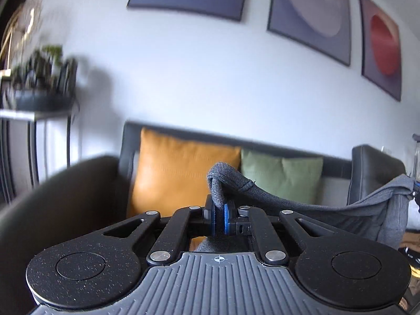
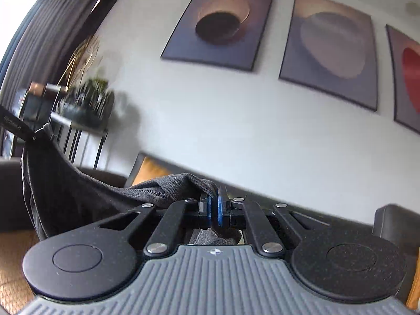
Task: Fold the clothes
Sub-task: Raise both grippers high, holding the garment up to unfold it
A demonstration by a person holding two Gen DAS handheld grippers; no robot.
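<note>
White wall fills the view ahead of both grippers. Left gripper [image 1: 220, 219] is clamped on a bunched hem of the dark grey garment [image 1: 315, 204], which sags rightward from its jaws to the right gripper [image 1: 414, 189] at the frame edge. Right gripper [image 2: 214, 211] is likewise pinched shut on the garment [image 2: 78, 189], the cloth draping left to the other gripper [image 2: 15, 126]. Beyond the left gripper sit an orange cushion [image 1: 178, 173] and a green cushion [image 1: 283, 178] on a dark sofa [image 1: 372, 168]. Framed pictures [image 2: 330, 50] hang above; a side table with plants [image 2: 84, 105] stands far left.
</note>
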